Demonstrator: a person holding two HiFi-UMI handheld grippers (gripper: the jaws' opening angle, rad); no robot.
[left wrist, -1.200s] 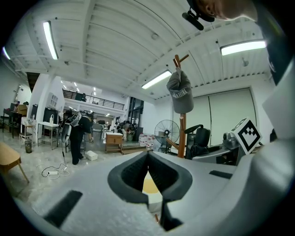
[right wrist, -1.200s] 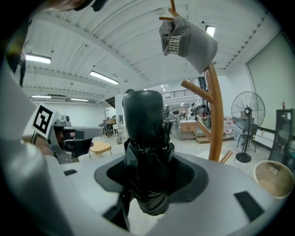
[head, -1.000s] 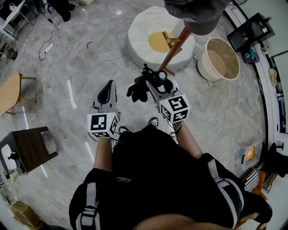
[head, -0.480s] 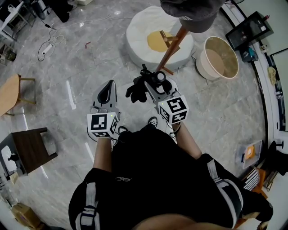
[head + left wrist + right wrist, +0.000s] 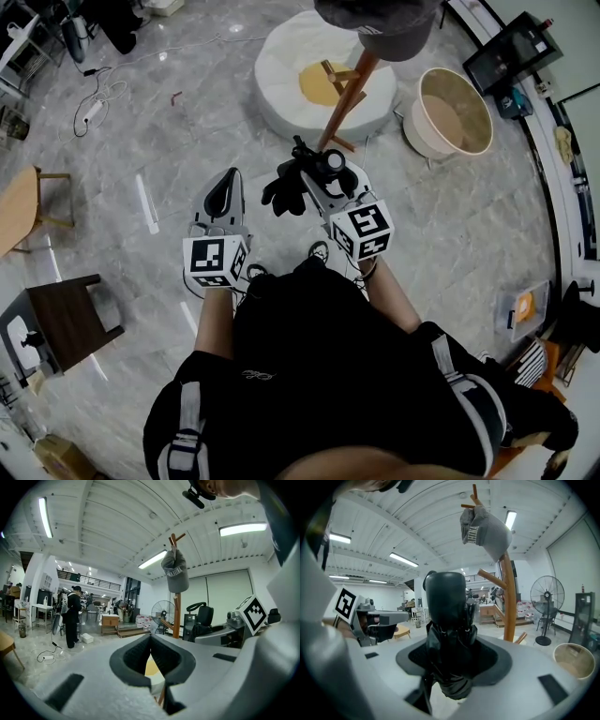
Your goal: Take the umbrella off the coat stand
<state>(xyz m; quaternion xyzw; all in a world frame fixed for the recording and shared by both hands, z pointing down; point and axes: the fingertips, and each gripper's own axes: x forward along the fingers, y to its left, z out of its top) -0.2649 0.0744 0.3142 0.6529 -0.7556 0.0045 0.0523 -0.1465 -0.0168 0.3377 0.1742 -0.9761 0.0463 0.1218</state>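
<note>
The black folded umbrella point(image 5: 289, 187) is off the stand, and my right gripper point(image 5: 314, 180) is shut on it. In the right gripper view the umbrella point(image 5: 447, 620) stands upright between the jaws of that gripper point(image 5: 450, 656), its rounded handle on top. The wooden coat stand point(image 5: 339, 103) rises just beyond it, with a grey cap point(image 5: 375, 23) on its top peg. The stand point(image 5: 509, 602) and cap point(image 5: 485, 529) are to the umbrella's right there. My left gripper point(image 5: 223, 195) is level to the left, shut and holding nothing. In the left gripper view its pads point(image 5: 136, 656) meet at their tips.
A white round cushion point(image 5: 281, 70) lies under the stand, with a tan round basket point(image 5: 457, 112) to its right. A dark stool point(image 5: 61, 319) and a wooden table point(image 5: 19, 202) stand at the left. Cables point(image 5: 98, 98) trail on the floor. A person point(image 5: 72, 616) stands far off.
Both grippers keep their places and the umbrella stays in the right one. Only the head view has drifted a little, so the stand and the basket sit slightly higher in the picture.
</note>
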